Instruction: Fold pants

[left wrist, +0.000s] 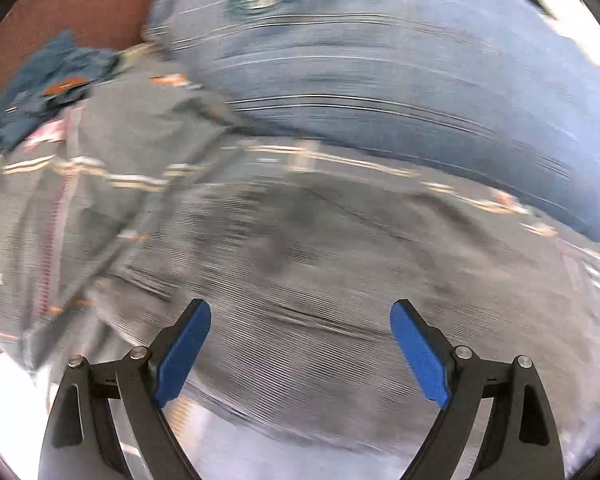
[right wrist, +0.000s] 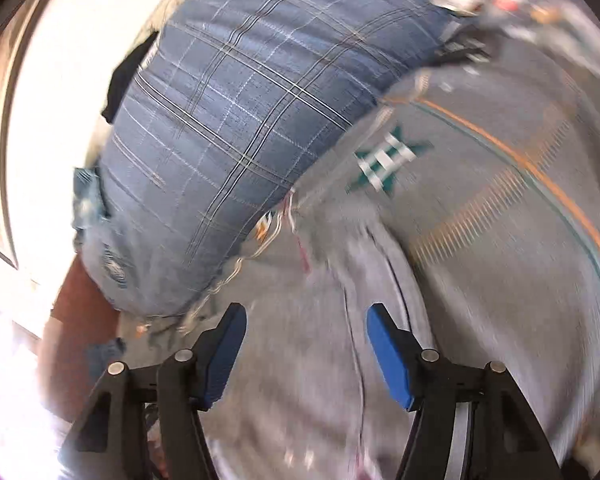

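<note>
Grey pants point(left wrist: 308, 264) lie spread on the bed, filling the lower half of the blurred left wrist view. My left gripper point(left wrist: 300, 312) is open just above the grey cloth with nothing between its blue pads point(left wrist: 182, 356). In the right wrist view the same grey cloth point(right wrist: 320, 360) runs below and ahead, with a dark seam line running through it. My right gripper point(right wrist: 306, 320) is open over it and holds nothing.
A blue plaid pillow point(left wrist: 400, 64) point(right wrist: 236, 132) lies just beyond the pants. A grey blanket with orange stripes and a teal motif point(right wrist: 500, 184) covers the bed. A blue denim garment point(left wrist: 48, 84) lies at the far left against the brown wall point(left wrist: 96, 4).
</note>
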